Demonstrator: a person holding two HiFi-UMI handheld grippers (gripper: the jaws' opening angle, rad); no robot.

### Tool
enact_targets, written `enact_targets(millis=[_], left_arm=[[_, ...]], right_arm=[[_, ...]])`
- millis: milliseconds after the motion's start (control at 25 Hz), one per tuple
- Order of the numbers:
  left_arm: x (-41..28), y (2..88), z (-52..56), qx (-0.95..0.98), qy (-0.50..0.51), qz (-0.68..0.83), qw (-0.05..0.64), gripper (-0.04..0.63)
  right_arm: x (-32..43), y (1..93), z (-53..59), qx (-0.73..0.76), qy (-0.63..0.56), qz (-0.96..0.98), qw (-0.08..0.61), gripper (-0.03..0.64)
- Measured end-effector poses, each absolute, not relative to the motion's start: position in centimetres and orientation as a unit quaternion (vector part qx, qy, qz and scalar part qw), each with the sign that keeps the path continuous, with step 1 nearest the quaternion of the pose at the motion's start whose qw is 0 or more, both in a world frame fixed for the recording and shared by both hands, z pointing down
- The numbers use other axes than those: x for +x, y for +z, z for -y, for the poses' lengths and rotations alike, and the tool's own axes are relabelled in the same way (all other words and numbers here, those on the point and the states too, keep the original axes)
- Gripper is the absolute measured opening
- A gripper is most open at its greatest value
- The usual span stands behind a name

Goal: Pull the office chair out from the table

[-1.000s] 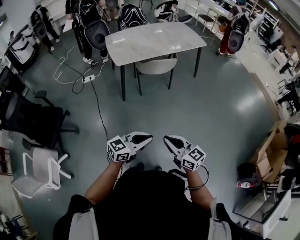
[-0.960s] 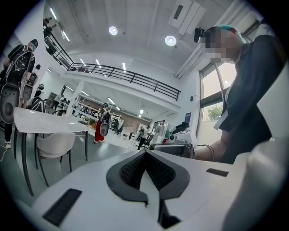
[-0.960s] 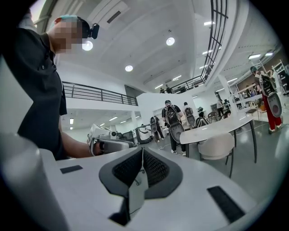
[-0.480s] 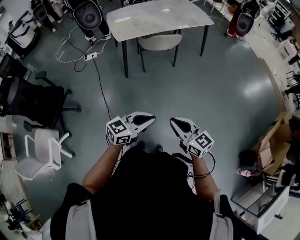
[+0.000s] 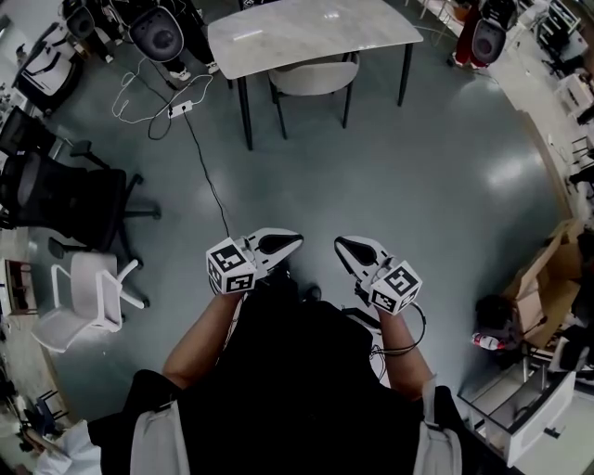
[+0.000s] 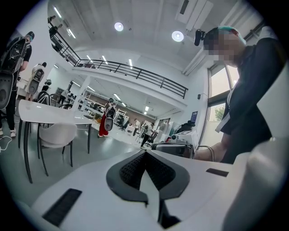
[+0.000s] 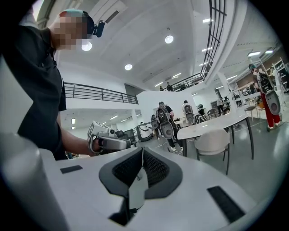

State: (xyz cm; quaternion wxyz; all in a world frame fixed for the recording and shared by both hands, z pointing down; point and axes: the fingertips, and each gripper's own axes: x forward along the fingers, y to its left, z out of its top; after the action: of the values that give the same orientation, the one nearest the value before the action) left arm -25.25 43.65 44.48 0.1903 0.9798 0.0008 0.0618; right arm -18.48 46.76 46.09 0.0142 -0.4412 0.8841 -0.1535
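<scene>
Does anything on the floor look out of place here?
A black cable runs loose across the open floor from a white power strip near the table, toward the person.

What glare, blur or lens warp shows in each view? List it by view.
Head view: fisheye bends the room's edges; bright glare patches on the floor and the table top. Left gripper view: round black vignette, ceiling lamps blown out. Right gripper view: same vignette, railing curved, chair sharp.
</scene>
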Motion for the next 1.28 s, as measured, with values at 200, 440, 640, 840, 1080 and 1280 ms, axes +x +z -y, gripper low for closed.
enact_targets(millis=[200, 440, 640, 840, 1080, 1280], left_arm=[[-23.9, 44.7, -41.7, 0.979, 0.052, 0.001, 0.197, 0.012], [-23.3, 44.8, -37.3, 0.980, 0.041, -0.001, 0.195, 0.012], [-22.4, 44.6, -31.7, 0.980, 0.037, -0.005, 0.195, 0.012], [-21.7, 43.8, -25.3, 0.981, 0.027, -0.008, 0.193, 0.012], [-22.1, 42.7, -19.5, 0.981, 0.023, -0.020, 0.190, 0.012], [-22.7, 43.1, -16.4, 0.979, 0.022, -0.014, 0.200, 0.012]], right_arm=[[-16.8, 46.6, -44.9, -0.448, -0.156, -0.880, 0.009, 0.021], [-16.5, 46.4, -40.7, -0.446, -0.149, -0.883, -0.007, 0.021], [-15.8, 45.7, -34.9, -0.452, -0.145, -0.880, -0.012, 0.021], [-15.6, 44.8, -28.6, -0.454, -0.140, -0.880, -0.014, 0.021], [-16.4, 43.3, -22.3, -0.460, -0.130, -0.879, -0.014, 0.021], [-16.8, 42.8, -19.2, -0.459, -0.130, -0.879, -0.009, 0.021]])
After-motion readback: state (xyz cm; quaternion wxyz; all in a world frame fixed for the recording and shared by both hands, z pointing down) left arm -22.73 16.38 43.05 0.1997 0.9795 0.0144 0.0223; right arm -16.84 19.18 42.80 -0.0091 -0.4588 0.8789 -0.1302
